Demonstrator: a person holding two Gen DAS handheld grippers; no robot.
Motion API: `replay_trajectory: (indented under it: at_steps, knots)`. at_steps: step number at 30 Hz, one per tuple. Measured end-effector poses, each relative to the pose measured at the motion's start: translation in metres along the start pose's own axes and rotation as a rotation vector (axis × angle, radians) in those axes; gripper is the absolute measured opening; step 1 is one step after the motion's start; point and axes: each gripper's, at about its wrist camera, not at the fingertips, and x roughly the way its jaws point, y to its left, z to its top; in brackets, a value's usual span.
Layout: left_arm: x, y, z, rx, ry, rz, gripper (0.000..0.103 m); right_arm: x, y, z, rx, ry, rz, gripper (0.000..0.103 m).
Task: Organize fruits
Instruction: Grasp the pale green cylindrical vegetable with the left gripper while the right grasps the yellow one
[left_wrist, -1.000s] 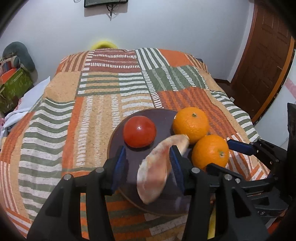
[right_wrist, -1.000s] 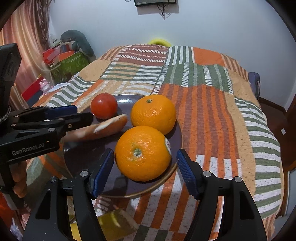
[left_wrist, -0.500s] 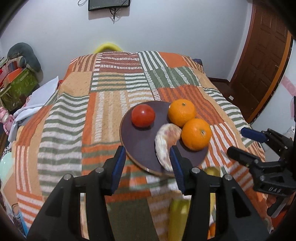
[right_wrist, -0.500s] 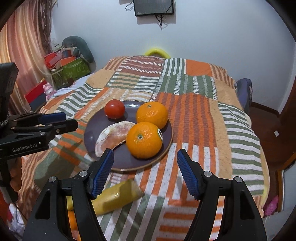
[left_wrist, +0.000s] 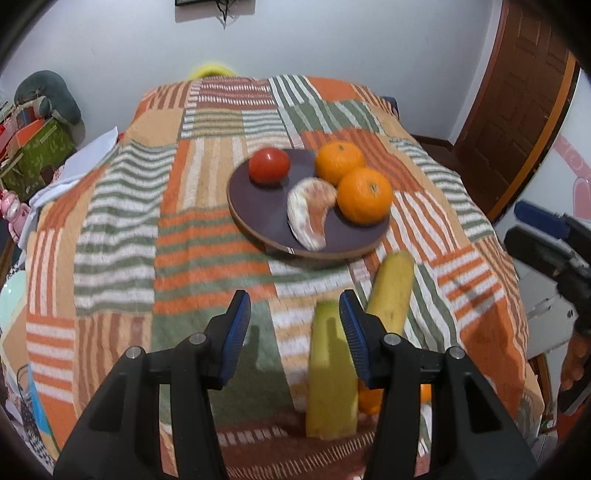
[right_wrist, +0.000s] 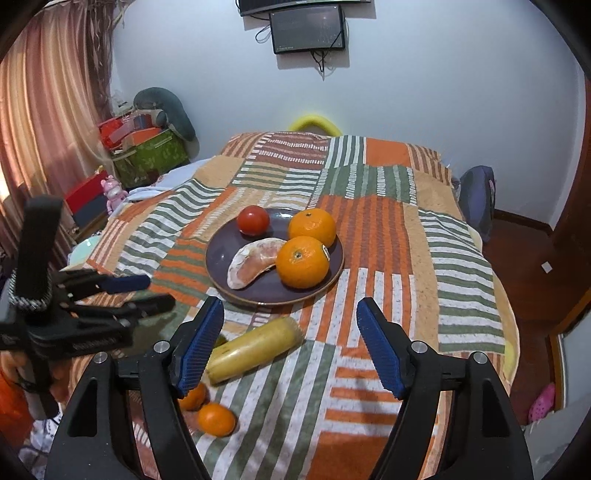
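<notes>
A dark purple plate (left_wrist: 258, 206) (right_wrist: 221, 258) on the striped bedspread holds a red tomato (left_wrist: 269, 165) (right_wrist: 253, 220), two oranges (left_wrist: 364, 195) (right_wrist: 303, 262) and a peeled pale citrus wedge (left_wrist: 308, 210) (right_wrist: 253, 262). Two yellow bananas (left_wrist: 393, 291) (right_wrist: 255, 349) lie on the spread in front of the plate. Two small oranges (right_wrist: 216, 419) lie near the front edge. My left gripper (left_wrist: 295, 332) is open and empty, above the spread short of the plate. My right gripper (right_wrist: 290, 347) is open and empty, over the banana.
The bed drops off at the front and right edges. Boxes and a green crate (right_wrist: 147, 155) stand at the left by a curtain. A wooden door (left_wrist: 517, 110) is at the right. A monitor (right_wrist: 306, 31) hangs on the far wall.
The left gripper let go of the citrus wedge, which now lies on the plate. Both grippers pulled back and up from the plate, bringing the bananas and small oranges into view.
</notes>
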Motion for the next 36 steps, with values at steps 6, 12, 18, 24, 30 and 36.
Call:
replay_trajectory:
  at_steps: [6, 12, 18, 24, 30, 36]
  knots:
    - [0.011, -0.011, -0.021, 0.004, 0.047, -0.01, 0.05, -0.005, 0.001, -0.013, 0.009, 0.005, -0.003, 0.072]
    - [0.026, -0.016, -0.03, 0.004, 0.092, -0.022, 0.049, 0.005, 0.001, -0.025, 0.022, 0.045, 0.004, 0.072]
    - [0.042, -0.014, -0.024, -0.009, 0.108, -0.048, 0.048, 0.018, 0.004, -0.031, 0.013, 0.077, 0.001, 0.072]
    - [0.054, -0.012, -0.019, -0.009, 0.13, -0.099, 0.034, 0.035, 0.008, -0.033, 0.014, 0.109, 0.01, 0.072]
    - [0.043, -0.003, -0.016, -0.034, 0.087, -0.113, 0.034, 0.057, 0.012, -0.033, 0.029, 0.147, 0.015, 0.072]
    - [0.009, 0.014, -0.005, -0.058, -0.012, -0.108, 0.034, 0.077, 0.016, -0.029, 0.072, 0.174, 0.031, 0.072]
